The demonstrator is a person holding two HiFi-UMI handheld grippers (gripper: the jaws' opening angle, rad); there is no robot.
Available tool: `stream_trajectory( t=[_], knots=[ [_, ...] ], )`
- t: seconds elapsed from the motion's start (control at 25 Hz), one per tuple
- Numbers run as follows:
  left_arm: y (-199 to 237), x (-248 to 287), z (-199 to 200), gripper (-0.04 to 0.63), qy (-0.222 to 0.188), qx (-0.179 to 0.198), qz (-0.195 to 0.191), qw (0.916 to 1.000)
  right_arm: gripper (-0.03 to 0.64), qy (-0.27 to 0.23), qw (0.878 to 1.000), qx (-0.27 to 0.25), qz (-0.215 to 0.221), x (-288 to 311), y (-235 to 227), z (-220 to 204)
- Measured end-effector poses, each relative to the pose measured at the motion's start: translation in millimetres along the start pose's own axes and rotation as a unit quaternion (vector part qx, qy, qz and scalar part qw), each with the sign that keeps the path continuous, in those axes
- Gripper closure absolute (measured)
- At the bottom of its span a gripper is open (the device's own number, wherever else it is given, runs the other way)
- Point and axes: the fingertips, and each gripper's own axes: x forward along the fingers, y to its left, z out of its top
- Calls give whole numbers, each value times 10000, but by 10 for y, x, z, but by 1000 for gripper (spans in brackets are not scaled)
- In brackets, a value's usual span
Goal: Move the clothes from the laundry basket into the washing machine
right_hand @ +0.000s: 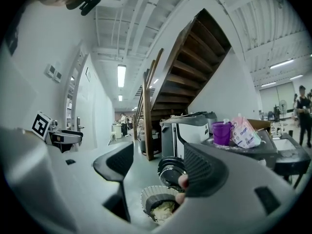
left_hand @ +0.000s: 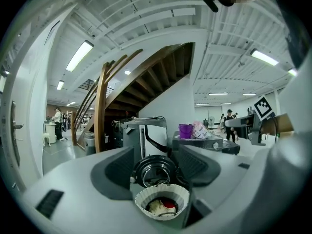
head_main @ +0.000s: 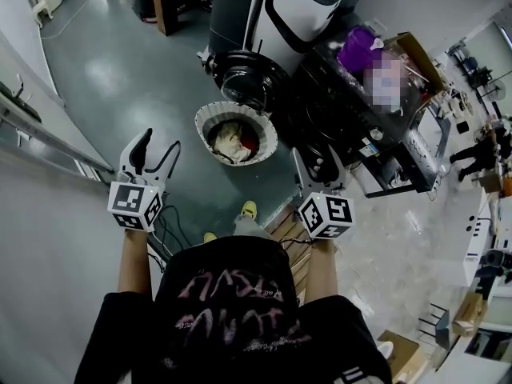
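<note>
Evidently the task is only beginning: the clothes [head_main: 230, 141] are lying in the laundry basket [head_main: 270, 139] on the floor, just before the washing machine [head_main: 298, 13], while the left gripper [head_main: 160, 142] and right gripper [head_main: 318, 163] are hovering short of it, fingers spread, holding nothing.

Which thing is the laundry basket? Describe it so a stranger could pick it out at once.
Find the grey and white washing machine, its round dark door swung open. On the floor right in front of that door stands the laundry basket. It is the only round tub with a white pleated rim, holding cream and red clothes.
</note>
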Motion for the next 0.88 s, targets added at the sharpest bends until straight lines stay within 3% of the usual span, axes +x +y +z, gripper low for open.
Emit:
stream_trajectory(
  t=[0.36, 0.64, 0.88],
  knots=[
    [80, 574, -174, 308, 253, 63, -282, 9993, 291, 261, 9993, 214, -151, 423, -285, -258],
    [122, 1500, -249, 308, 574, 155, -373, 9975, 291, 363, 9979, 491, -207, 1182, -906, -364],
    [-24, 2382, -348, 308, 1098, 547, -849, 9888, 291, 791, 9946, 655, -126, 1799, -1481, -665]
  ],
)
